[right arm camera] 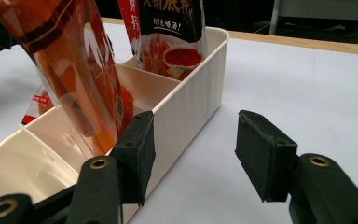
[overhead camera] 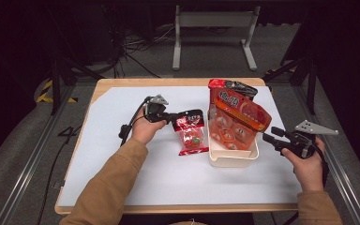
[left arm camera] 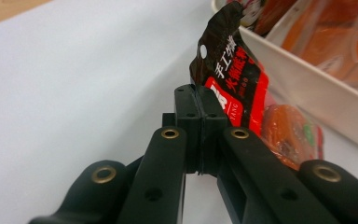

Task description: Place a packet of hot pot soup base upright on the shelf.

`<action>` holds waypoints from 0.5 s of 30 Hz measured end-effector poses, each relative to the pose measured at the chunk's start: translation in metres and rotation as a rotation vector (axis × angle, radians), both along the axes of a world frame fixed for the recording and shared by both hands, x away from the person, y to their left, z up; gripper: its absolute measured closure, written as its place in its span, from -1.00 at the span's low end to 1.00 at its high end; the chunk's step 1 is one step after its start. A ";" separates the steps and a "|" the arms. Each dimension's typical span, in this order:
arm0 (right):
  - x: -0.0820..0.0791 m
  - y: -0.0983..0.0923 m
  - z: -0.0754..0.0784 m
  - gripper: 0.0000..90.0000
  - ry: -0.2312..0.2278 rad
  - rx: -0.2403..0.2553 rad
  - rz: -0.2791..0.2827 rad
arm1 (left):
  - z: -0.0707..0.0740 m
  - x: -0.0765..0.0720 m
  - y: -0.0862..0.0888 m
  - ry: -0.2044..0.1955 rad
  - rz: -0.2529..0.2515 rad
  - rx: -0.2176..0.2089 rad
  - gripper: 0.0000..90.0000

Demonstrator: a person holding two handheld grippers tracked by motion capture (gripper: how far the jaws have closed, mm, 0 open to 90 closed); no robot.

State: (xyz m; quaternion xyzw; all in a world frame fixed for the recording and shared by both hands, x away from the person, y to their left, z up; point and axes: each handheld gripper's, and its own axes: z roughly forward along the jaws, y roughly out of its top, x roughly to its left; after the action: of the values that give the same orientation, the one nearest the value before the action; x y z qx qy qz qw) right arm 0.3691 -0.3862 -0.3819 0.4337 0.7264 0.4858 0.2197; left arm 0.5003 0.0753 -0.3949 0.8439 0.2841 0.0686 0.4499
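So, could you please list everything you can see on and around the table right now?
Small red-and-black sauce packet: one, red and black, left of the bin, top edge pinched by the left gripper.
Cream plastic divided bin: one, cream, right of the table's centre.
Large orange see-through pouch: one, orange, standing tilted in the bin.
Red-and-black soup-base packet: one, at the bin's far end.
White table mat: one, covering the wooden table.
Grey metal stand: one, on the floor beyond.
Left gripper: one, black, shut on the packet.
Right gripper: one, black, open, beside the bin.
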 end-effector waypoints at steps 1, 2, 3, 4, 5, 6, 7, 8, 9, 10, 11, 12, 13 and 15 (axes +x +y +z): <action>0.000 0.000 0.000 0.05 0.001 0.001 -0.001 | 0.002 -0.002 0.001 -0.005 -0.006 -0.005 1.00; 0.000 0.001 0.000 0.05 0.001 0.001 -0.002 | 0.005 -0.006 0.002 -0.011 -0.011 -0.016 1.00; 0.000 0.001 0.000 0.05 0.001 0.000 -0.002 | 0.008 -0.009 0.002 -0.020 -0.017 -0.025 1.00; 0.000 0.001 0.000 0.05 0.001 0.000 -0.003 | 0.011 -0.012 0.003 -0.024 -0.025 -0.033 1.00; 0.000 0.000 0.000 0.05 0.001 0.000 -0.003 | 0.013 -0.016 0.004 -0.027 -0.030 -0.041 1.00; 0.000 0.000 0.000 0.05 0.001 0.000 -0.003 | 0.016 -0.019 0.004 -0.038 -0.036 -0.049 1.00; 0.000 0.000 0.000 0.05 0.000 0.000 -0.003 | 0.018 -0.022 0.004 -0.045 -0.042 -0.056 1.00; 0.000 0.000 0.000 0.05 0.000 0.000 -0.003 | 0.021 -0.026 0.005 -0.057 -0.046 -0.064 1.00; -0.001 0.000 0.000 0.05 0.002 0.000 -0.002 | 0.022 -0.028 0.005 -0.059 -0.049 -0.072 1.00; -0.001 0.000 0.000 0.05 0.002 0.000 -0.002 | 0.022 -0.028 0.005 -0.059 -0.049 -0.072 1.00; -0.001 0.001 0.000 0.05 0.001 0.000 -0.002 | 0.024 -0.033 0.005 -0.067 -0.055 -0.082 1.00; -0.001 0.001 0.000 0.06 0.000 -0.004 -0.002 | 0.026 -0.036 0.005 -0.072 -0.062 -0.084 1.00; -0.001 0.000 0.001 0.06 -0.001 -0.008 0.000 | 0.028 -0.039 0.005 -0.078 -0.071 -0.090 1.00; -0.001 0.001 0.001 0.07 -0.003 -0.005 0.001 | 0.033 -0.045 0.005 -0.090 -0.090 -0.098 1.00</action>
State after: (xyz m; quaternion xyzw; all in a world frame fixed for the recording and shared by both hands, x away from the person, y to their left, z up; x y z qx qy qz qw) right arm 0.3680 -0.3857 -0.3809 0.4320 0.7275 0.4849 0.2213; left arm 0.4551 0.0803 -0.3621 0.8289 0.2286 0.0721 0.5055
